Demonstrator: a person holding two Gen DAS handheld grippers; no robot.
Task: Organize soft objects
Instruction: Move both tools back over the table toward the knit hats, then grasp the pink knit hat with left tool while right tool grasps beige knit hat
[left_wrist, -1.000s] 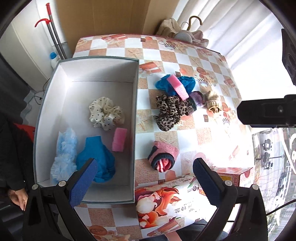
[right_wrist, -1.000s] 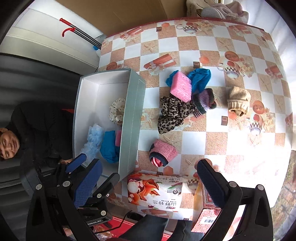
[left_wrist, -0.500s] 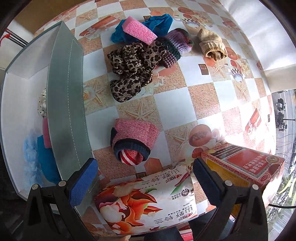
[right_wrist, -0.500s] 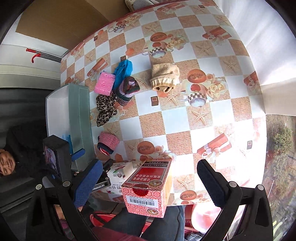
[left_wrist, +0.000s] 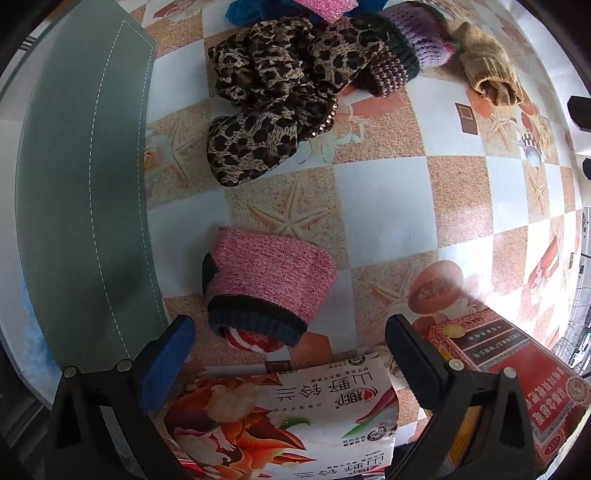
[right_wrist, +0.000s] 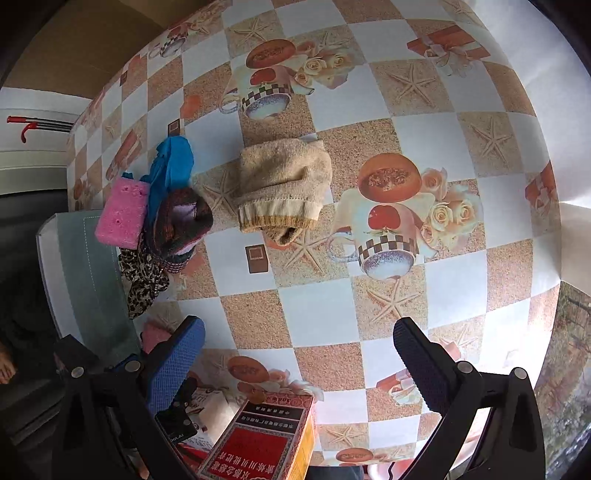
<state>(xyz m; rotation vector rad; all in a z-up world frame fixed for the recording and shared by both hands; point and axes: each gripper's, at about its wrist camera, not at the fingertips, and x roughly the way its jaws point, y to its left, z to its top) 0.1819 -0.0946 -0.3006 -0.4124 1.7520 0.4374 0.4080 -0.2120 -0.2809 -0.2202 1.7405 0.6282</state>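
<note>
On tablecloth, nr L claw: pink knit roll (left_wrist: 271, 282), dark cuff & red-striped end facing cam, lay betw the 2 fingers' line, not touched.
L gripper (left_wrist: 290, 354): released, jaws wide apart, nothing held; hovered just above snack bag (left_wrist: 291, 413).
Grey box (left_wrist: 85, 199): wall just L of pink roll.
Leopard scrunchie (left_wrist: 273, 88): farther up, touching purple knit roll (left_wrist: 406, 51); pink sponge (right_wrist: 123, 212) & blue cloth (right_wrist: 171, 166) piled beside.
Beige sock roll (right_wrist: 282, 190): apart from pile, alone on checkered tablecloth (right_wrist: 388, 258).
R gripper (right_wrist: 297, 362): released, wide open, empty; over bare cloth, beige roll well ahead.
Red carton (right_wrist: 266, 443): nr edge, below R claw.
</note>
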